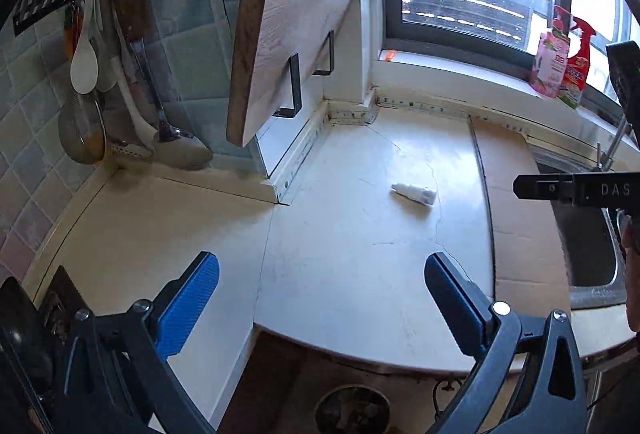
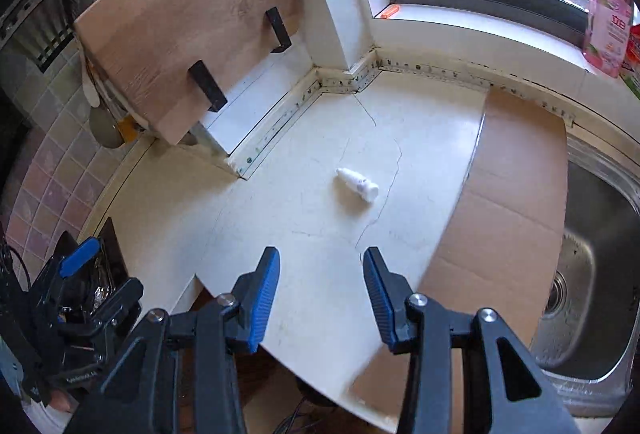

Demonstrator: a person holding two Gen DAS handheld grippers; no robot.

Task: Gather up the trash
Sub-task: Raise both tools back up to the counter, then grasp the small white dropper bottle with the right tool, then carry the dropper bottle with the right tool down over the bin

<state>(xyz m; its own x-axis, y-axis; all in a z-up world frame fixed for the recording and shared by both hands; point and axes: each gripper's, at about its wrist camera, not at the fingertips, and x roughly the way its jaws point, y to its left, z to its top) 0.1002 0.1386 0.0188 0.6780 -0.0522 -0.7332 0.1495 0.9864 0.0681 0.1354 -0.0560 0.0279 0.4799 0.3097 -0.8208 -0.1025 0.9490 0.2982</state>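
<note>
A small white bottle (image 1: 414,193) lies on its side on the white countertop (image 1: 344,246); it also shows in the right wrist view (image 2: 358,184). My left gripper (image 1: 322,284) is open and empty, held above the counter's front edge, well short of the bottle. My right gripper (image 2: 321,276) is open and empty, over the counter's front part, with the bottle ahead and apart from it. The left gripper also shows at the lower left of the right wrist view (image 2: 80,274).
A wooden cutting board (image 1: 288,22) leans on black brackets at the back wall. Utensils (image 1: 104,82) hang at the left. A flat cardboard sheet (image 2: 508,194) lies beside the steel sink (image 2: 596,258). Pink bottles (image 1: 560,58) stand on the windowsill. A bin (image 1: 352,410) sits below the counter.
</note>
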